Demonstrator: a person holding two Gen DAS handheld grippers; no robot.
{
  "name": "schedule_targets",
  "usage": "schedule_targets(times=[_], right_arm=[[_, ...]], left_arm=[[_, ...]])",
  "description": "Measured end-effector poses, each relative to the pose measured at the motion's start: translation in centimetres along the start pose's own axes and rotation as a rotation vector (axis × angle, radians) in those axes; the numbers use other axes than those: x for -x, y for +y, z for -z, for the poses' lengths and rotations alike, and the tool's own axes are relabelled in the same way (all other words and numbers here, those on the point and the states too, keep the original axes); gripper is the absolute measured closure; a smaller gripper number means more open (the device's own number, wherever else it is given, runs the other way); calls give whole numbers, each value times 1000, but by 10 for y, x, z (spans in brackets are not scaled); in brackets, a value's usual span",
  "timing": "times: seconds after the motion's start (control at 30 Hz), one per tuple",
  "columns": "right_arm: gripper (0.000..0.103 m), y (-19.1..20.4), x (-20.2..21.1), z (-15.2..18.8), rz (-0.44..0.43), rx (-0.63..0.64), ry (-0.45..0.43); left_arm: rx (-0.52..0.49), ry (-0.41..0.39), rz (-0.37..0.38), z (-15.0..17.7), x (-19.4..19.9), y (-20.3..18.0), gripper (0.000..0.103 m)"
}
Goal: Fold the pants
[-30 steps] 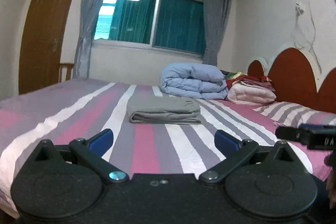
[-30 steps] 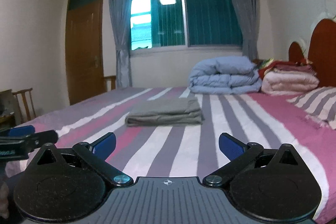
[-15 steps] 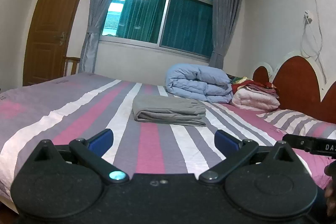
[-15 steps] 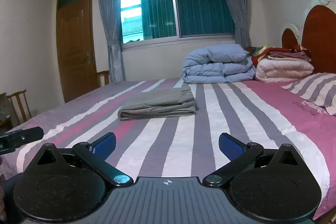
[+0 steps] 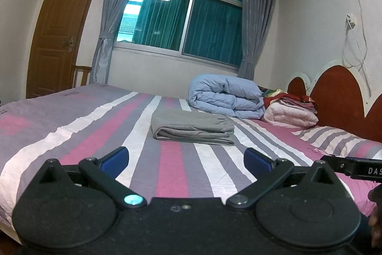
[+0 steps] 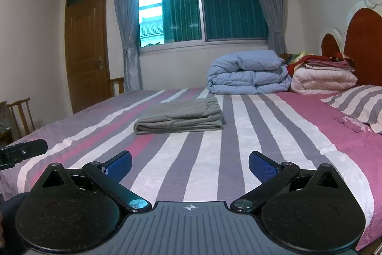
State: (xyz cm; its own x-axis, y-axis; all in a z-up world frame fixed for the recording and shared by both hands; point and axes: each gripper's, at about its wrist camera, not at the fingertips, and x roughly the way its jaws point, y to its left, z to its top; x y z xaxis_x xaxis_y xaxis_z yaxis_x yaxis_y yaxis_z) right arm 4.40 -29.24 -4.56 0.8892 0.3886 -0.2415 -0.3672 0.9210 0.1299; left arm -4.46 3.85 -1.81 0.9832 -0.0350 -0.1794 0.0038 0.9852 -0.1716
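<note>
Grey pants lie folded in a flat rectangular stack in the middle of the striped bed, also seen in the right wrist view as the grey pants. My left gripper is held open over the near part of the bed, well short of the pants, with nothing between its blue pads. My right gripper is likewise open and empty, back from the pants. Each gripper shows at the edge of the other's view: the right one and the left one.
A rolled light-blue duvet and a pile of pink and red blankets sit at the far side by the red headboard. A striped pillow lies at right. Wooden chairs and a door stand left of the bed.
Both grippers have drawn back and tilted upward; the pants sit lower and farther in both views. The pants have not moved and both grippers stay open.
</note>
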Motion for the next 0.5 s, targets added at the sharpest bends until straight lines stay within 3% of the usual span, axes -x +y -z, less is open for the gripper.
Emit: schedule_targets(times=[0.5], right_arm=[[0,-1,0,0,-1,1,0]], left_arm=[[-1,0,3,1,0,-2,6]])
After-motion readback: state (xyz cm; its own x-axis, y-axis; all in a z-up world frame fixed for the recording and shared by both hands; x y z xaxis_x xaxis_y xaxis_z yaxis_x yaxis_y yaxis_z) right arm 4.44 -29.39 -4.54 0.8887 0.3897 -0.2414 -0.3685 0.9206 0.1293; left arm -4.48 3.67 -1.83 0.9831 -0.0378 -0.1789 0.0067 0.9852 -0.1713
